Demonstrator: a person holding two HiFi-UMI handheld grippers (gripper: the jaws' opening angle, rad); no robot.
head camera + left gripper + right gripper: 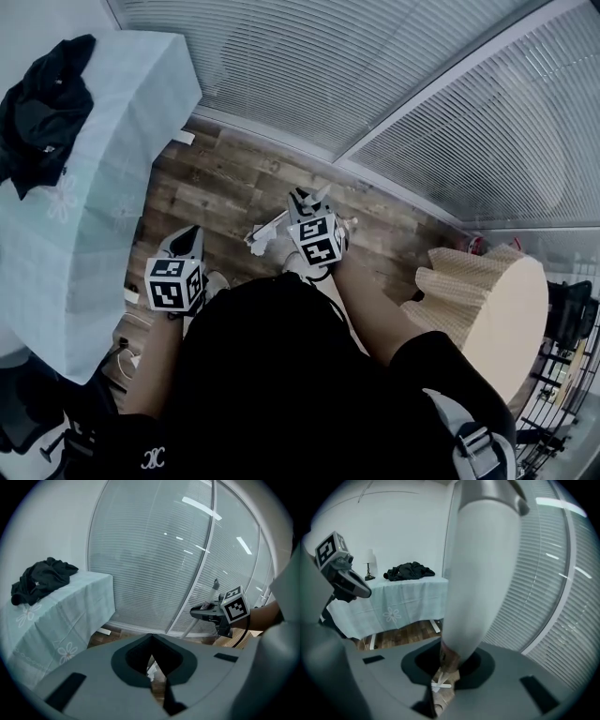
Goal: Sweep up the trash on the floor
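Note:
My right gripper (310, 202) is shut on a slim white handle (480, 573) that runs between its jaws toward the wooden floor (225, 187). From the left gripper view, that handle (202, 620) slants down below the right gripper (206, 613). White scraps of trash (440, 685) lie on the floor under the right gripper; a white bit (256, 236) shows by the handle's lower end. My left gripper (190, 236) hangs to the left, shut and holding nothing. Through its jaws I glimpse crumpled white paper (151, 670).
A table draped in pale blue cloth (84, 216) with a black garment (42, 103) stands at the left. Glass walls with blinds (375, 84) close the far side. A beige pleated object (478, 291) and a wire rack (562, 394) sit at the right.

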